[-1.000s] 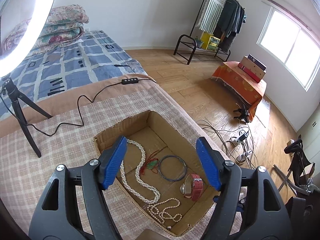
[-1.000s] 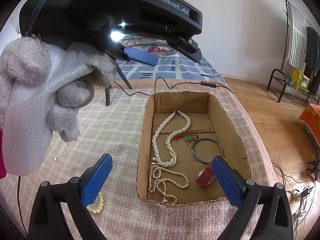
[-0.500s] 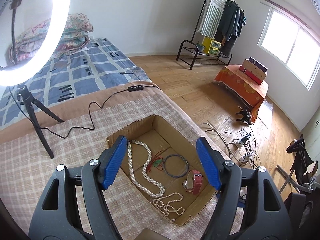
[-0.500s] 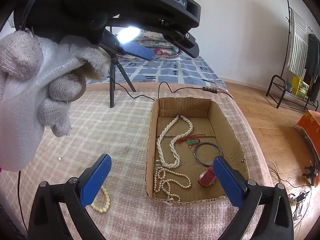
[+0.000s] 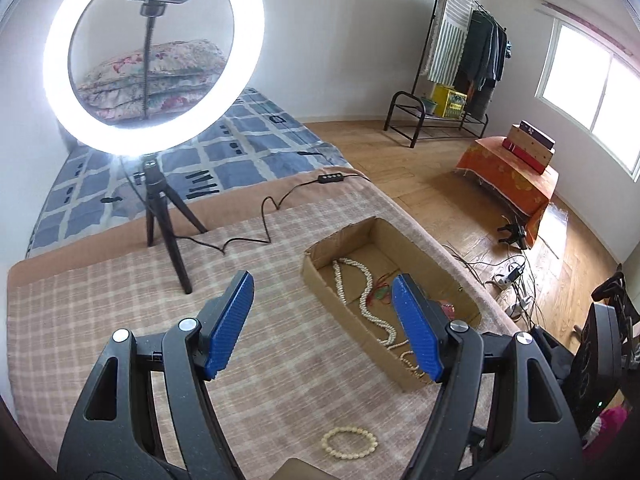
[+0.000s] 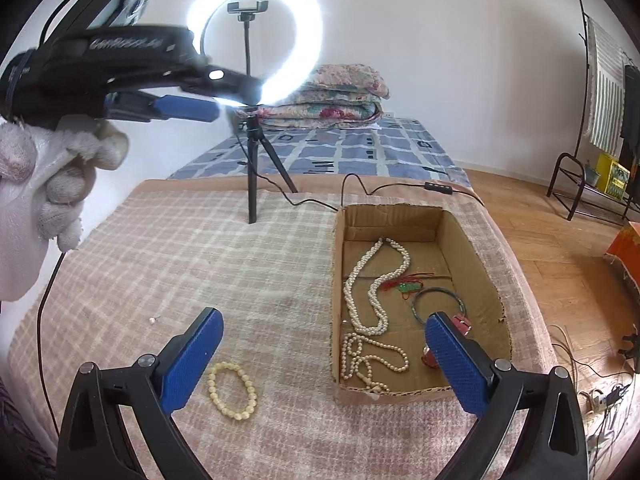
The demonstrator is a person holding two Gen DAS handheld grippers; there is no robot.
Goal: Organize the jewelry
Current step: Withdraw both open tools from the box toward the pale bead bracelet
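Observation:
A cardboard box [image 6: 474, 248] on the checked blanket holds a long pearl necklace [image 6: 370, 280], a dark bangle [image 6: 438, 304], a red-and-green charm [image 6: 406, 285] and a red watch [image 6: 460, 324]. The box also shows in the left wrist view [image 5: 320, 270]. A cream bead bracelet [image 6: 232, 390] lies on the blanket left of the box, and near the bottom of the left wrist view [image 5: 350, 442]. My right gripper [image 6: 324, 360] is open and empty, above the bracelet and the box's near end. My left gripper [image 5: 322, 320] is open and empty, held high left of the box.
A lit ring light on a tripod [image 6: 252, 168] stands at the back of the blanket, its cable [image 6: 360, 184] running behind the box. A tiny pearl stud [image 6: 152, 320] lies on the blanket at left. The bed's right edge drops to a wooden floor [image 5: 460, 184].
My left gripper has swung left and away from above the box, bringing the ring light into view. My right gripper has pulled back slightly; the bracelet now lies fully in view.

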